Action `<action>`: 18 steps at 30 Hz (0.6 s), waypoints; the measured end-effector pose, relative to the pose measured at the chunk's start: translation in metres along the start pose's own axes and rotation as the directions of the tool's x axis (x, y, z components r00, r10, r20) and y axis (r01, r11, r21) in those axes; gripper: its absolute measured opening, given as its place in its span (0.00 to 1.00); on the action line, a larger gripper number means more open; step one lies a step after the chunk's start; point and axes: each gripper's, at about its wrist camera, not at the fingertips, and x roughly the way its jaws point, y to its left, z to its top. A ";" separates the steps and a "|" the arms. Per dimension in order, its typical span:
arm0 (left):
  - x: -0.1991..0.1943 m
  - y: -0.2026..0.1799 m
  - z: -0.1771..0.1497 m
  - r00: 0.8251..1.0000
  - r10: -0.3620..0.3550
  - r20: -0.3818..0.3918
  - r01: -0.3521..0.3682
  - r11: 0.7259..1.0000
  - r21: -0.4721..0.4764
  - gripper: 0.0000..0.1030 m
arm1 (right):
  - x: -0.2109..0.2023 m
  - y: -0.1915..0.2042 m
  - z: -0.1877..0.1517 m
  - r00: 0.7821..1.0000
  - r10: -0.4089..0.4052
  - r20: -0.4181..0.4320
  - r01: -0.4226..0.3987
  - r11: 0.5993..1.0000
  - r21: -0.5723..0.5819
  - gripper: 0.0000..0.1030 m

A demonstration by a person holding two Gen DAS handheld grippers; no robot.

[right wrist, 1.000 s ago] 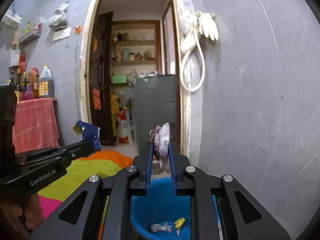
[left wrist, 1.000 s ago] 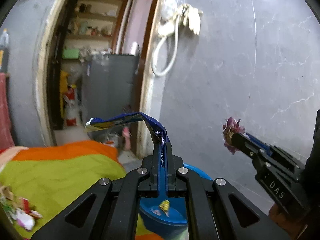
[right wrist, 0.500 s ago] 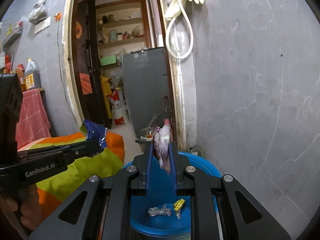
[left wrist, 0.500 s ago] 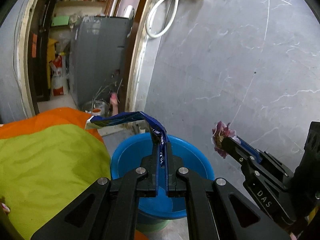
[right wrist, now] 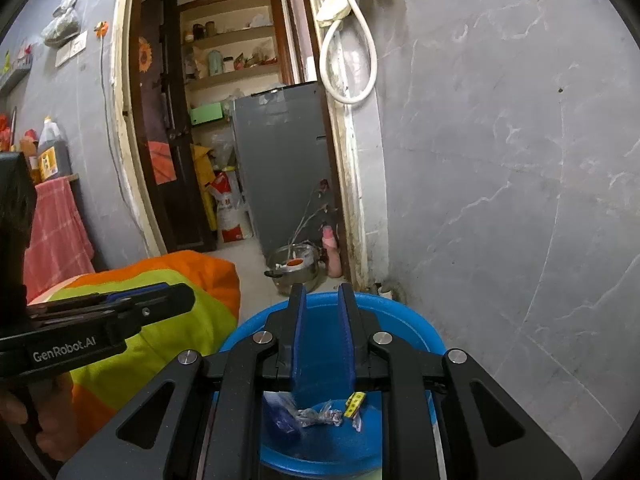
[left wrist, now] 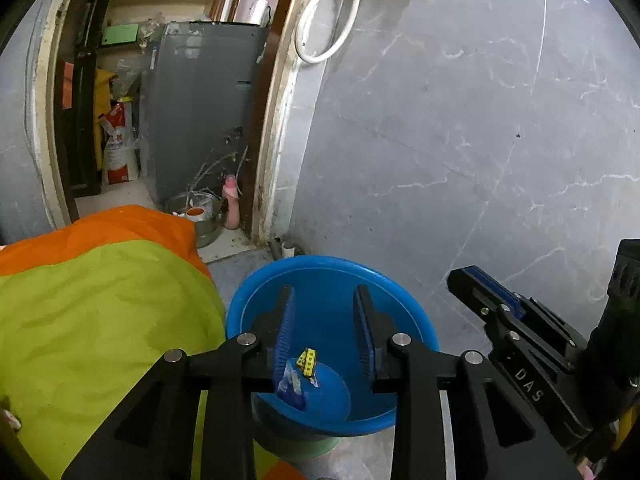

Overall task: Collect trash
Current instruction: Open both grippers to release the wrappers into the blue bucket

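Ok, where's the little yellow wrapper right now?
The yellow wrapper lies on the bottom of the blue tub, right of a crumpled clear wrapper, below both grippers.

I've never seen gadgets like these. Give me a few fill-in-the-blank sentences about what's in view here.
1. The left gripper, its jaws opening with nothing pressed between them, hangs over a ___ basin.
2. The small piece of trash in the basin, next to the blue wrapper, is ___.
3. The looped hose hanging on the wall is ___.

Missing words: blue; yellow; white
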 end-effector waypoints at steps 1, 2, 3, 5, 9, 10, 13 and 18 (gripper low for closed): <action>-0.005 0.002 0.000 1.000 0.007 0.014 -0.007 1.000 -0.003 0.32 | -0.002 0.000 0.001 1.000 0.000 0.005 0.000 1.000 0.000 0.16; -0.011 0.003 0.001 1.000 0.013 0.028 -0.012 1.000 -0.008 0.36 | -0.005 0.001 0.004 1.000 -0.001 0.013 0.001 1.000 -0.001 0.19; -0.018 0.006 0.002 0.999 0.020 0.049 -0.019 1.000 -0.017 0.38 | -0.009 0.002 0.006 1.000 -0.001 0.023 0.001 1.000 -0.001 0.21; -0.031 0.010 0.004 0.996 0.040 0.084 -0.038 0.999 -0.031 0.45 | -0.016 0.005 0.012 0.999 0.003 0.044 -0.003 1.000 -0.004 0.28; -0.063 0.021 0.011 0.983 0.100 0.157 -0.093 0.994 -0.056 0.60 | -0.034 0.019 0.024 0.996 0.015 0.085 -0.013 1.000 -0.024 0.28; -0.072 0.023 0.012 0.978 0.117 0.174 -0.108 0.992 -0.061 0.67 | -0.037 0.022 0.027 0.995 0.019 0.093 -0.016 0.999 -0.028 0.29; -0.101 0.032 0.015 0.955 0.182 0.233 -0.167 0.983 -0.080 0.87 | -0.052 0.038 0.036 0.991 0.040 0.131 -0.035 0.999 -0.038 0.46; -0.146 0.053 0.013 0.917 0.274 0.290 -0.249 0.961 -0.122 0.97 | -0.071 0.065 0.044 0.982 0.073 0.172 -0.065 0.997 -0.053 0.59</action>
